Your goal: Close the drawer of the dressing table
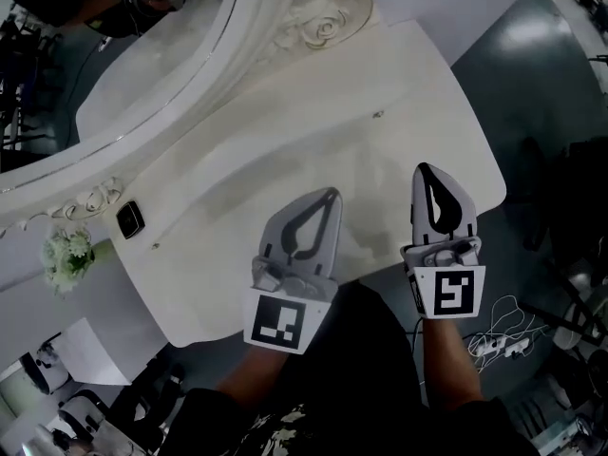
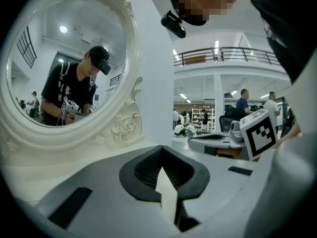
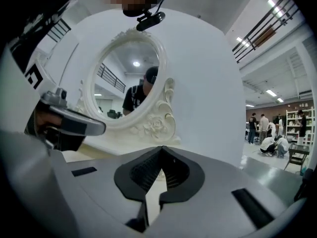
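- Head view: looking steeply down on the white dressing table (image 1: 285, 112), top bare across the middle
- Drawer itself not made out in any view; only the tabletop and its curved near edge on show, with both forearms crossing that edge
- Left gripper (image 1: 323, 202) hovering over the near half of the top, jaws closed tip to tip, nothing between them
- Same reading in left gripper view: left gripper (image 2: 161, 150) with dark pads meeting at a point, only pale tabletop seen through the gap behind the tips
- Right gripper (image 1: 425, 174) just beside it, over the near right part of the top, apart from the left one, jaws likewise pressed together and empty
- Confirmed in right gripper view: right gripper (image 3: 161, 150) with tips touching, holding nothing
- Both pointing towards the oval mirror (image 1: 95, 55), set in a carved frame (image 1: 323, 28) with a rose motif
- Reflected in the mirror (image 2: 69, 58): a person in a dark shirt and cap
- Small black object (image 1: 130, 218) lying on the left part of the top, near the mirror's base
- Bunch of white flowers (image 1: 66, 255) off the table's left end
- Grey floor (image 1: 541, 84) to the right, with white cables (image 1: 499, 335) lying on it
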A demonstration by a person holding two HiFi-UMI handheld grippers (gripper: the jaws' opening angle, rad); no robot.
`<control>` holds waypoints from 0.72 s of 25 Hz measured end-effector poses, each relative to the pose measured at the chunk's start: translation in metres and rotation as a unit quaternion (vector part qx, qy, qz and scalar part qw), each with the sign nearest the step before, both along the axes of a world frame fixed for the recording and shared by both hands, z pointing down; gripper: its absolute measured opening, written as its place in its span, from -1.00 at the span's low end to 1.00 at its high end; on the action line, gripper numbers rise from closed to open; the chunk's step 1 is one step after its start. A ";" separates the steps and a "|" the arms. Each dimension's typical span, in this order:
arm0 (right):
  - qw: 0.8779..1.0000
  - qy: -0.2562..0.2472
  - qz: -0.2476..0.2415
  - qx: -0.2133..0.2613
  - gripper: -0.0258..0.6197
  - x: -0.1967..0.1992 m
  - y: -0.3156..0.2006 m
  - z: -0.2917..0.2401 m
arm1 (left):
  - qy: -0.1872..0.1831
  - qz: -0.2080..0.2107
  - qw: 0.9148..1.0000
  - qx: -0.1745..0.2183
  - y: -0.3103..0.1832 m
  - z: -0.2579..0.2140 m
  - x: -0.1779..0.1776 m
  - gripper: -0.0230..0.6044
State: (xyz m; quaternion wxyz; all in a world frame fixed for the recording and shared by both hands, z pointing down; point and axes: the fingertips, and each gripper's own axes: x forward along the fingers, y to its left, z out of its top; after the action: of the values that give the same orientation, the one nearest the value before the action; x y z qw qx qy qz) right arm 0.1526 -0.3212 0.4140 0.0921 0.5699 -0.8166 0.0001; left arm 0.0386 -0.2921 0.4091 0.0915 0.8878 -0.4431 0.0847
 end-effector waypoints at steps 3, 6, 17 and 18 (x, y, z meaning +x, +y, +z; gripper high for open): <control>0.999 -0.048 -0.011 0.011 -0.92 -0.006 0.021 -0.026 | 0.001 -0.001 1.000 0.017 0.013 -0.019 0.000 -0.92; 0.998 -0.060 -0.022 0.013 -0.92 -0.010 0.040 -0.046 | 0.002 -0.011 0.999 0.038 0.023 -0.040 -0.007 -0.92; 0.997 -0.032 -0.002 0.077 -0.93 0.005 0.082 -0.119 | 0.006 -0.036 0.992 0.117 0.054 -0.115 -0.030 -0.92; 0.996 -0.035 -0.004 0.078 -0.93 0.005 0.085 -0.124 | 0.008 -0.037 0.992 0.123 0.057 -0.121 -0.032 -0.92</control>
State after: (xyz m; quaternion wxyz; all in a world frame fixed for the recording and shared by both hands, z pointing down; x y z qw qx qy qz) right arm 0.1573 -0.2358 0.2902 0.0190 0.5720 -0.8189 -0.0438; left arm 0.0067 -0.2355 0.2877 -0.0117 0.8759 -0.4820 0.0188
